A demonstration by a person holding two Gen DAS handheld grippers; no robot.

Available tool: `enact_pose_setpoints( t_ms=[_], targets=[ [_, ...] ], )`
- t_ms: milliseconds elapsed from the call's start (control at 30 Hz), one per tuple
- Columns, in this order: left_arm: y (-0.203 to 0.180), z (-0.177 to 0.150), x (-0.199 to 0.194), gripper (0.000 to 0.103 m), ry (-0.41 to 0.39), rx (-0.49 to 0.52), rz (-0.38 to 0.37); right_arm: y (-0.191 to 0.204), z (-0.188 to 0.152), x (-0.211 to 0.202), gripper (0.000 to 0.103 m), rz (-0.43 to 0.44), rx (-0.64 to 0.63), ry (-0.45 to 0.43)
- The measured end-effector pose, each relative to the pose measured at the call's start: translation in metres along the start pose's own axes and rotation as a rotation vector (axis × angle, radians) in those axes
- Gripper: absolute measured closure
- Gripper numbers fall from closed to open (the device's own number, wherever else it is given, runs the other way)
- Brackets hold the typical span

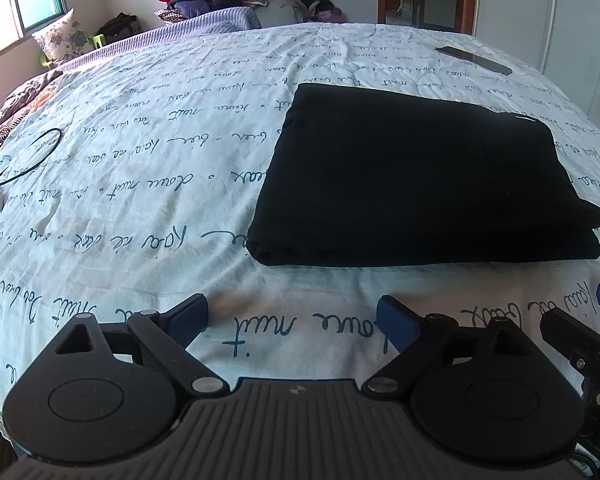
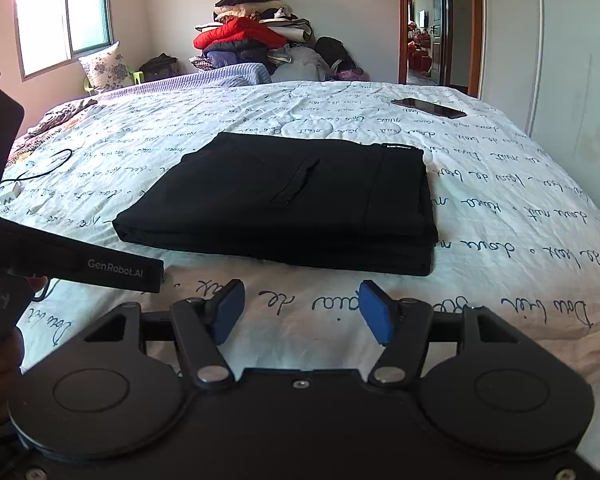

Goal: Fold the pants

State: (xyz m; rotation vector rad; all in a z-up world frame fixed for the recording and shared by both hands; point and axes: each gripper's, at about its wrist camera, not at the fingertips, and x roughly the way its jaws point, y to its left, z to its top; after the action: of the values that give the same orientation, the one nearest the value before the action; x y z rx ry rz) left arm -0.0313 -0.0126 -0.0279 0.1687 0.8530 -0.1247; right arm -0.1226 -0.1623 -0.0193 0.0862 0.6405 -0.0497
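1. Locate the black pants [image 2: 284, 204]: they lie folded into a flat, layered rectangle on the bed, toward the middle of the white sheet [image 2: 500, 208] printed with script lettering. A pocket slit shows on the top layer, and a small label sits at the far right corner

2. Check your left gripper [image 1: 292, 320]: its blue-padded fingers stand spread apart above the bare sheet, on the near side of the pants, with nothing between them and no contact with the cloth

3. Check your right gripper [image 2: 302, 312]: its blue pads are likewise parted over the sheet, just short of the near folded edge of the pants, gripping nothing

4. Note that the left device's black body, marked with white lettering, crosses the left edge of the right wrist view

5. Note the surroundings: a dark phone [image 2: 428, 108] lies on the sheet beyond the pants to the right; a black cable [image 2: 48, 164] loops near the left edge of the bed; a pile of clothes [image 2: 248, 36] with a red jacket stands at the far end; a window [image 2: 60, 16] is at the far left and an open doorway [image 2: 432, 24] at the far right
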Motion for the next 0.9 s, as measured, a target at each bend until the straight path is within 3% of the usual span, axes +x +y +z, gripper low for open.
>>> enact_pose_setpoints(
  t_ms=[900],
  targets=[
    [0.0002, -0.0006, 0.0008, 0.008, 0.003, -0.005, -0.002, 0.0008, -0.0011, -0.0008, 0.039, 0.002, 0.001, 0.005]
  ],
)
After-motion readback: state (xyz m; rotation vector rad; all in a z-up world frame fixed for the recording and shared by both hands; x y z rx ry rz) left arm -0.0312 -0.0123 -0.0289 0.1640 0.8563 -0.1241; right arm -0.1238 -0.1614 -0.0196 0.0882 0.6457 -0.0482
